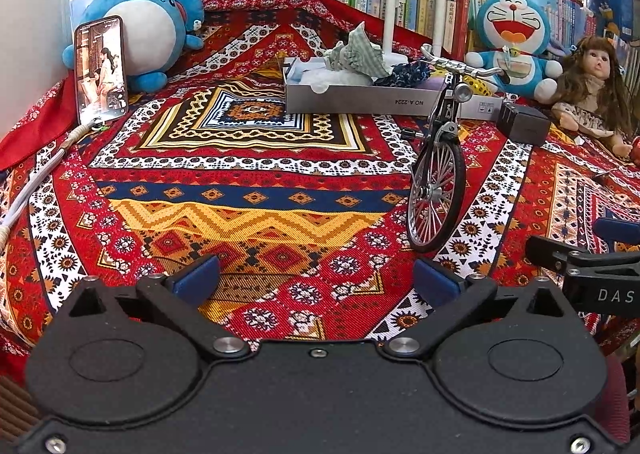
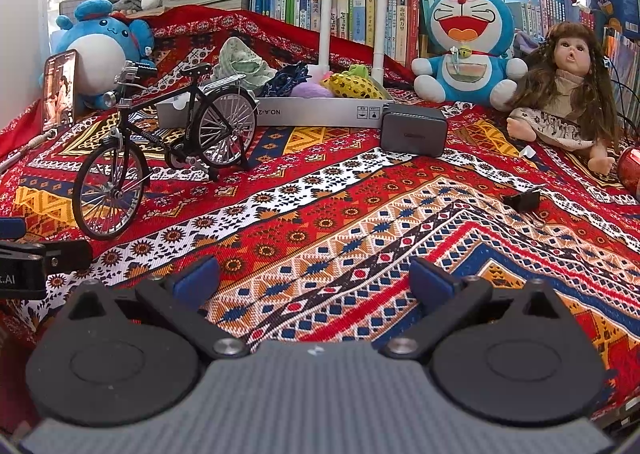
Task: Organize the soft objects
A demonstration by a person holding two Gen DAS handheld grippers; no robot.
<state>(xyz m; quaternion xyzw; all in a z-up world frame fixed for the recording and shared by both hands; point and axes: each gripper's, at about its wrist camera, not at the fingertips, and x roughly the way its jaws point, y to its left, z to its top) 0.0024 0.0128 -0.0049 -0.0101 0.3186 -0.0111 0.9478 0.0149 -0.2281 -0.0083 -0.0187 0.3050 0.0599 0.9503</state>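
Note:
A shallow grey box stands at the back of the patterned cloth and holds soft items: a green-white cloth, a dark blue fabric piece, a purple soft ball and a yellow sequin item. My left gripper is open and empty, low over the cloth near the front. My right gripper is open and empty, also near the front; it shows at the right edge of the left wrist view.
A model bicycle stands between the grippers and the box. A blue round plush, a phone, a Doraemon plush, a doll, a grey charger and a binder clip sit around. Bookshelves stand behind.

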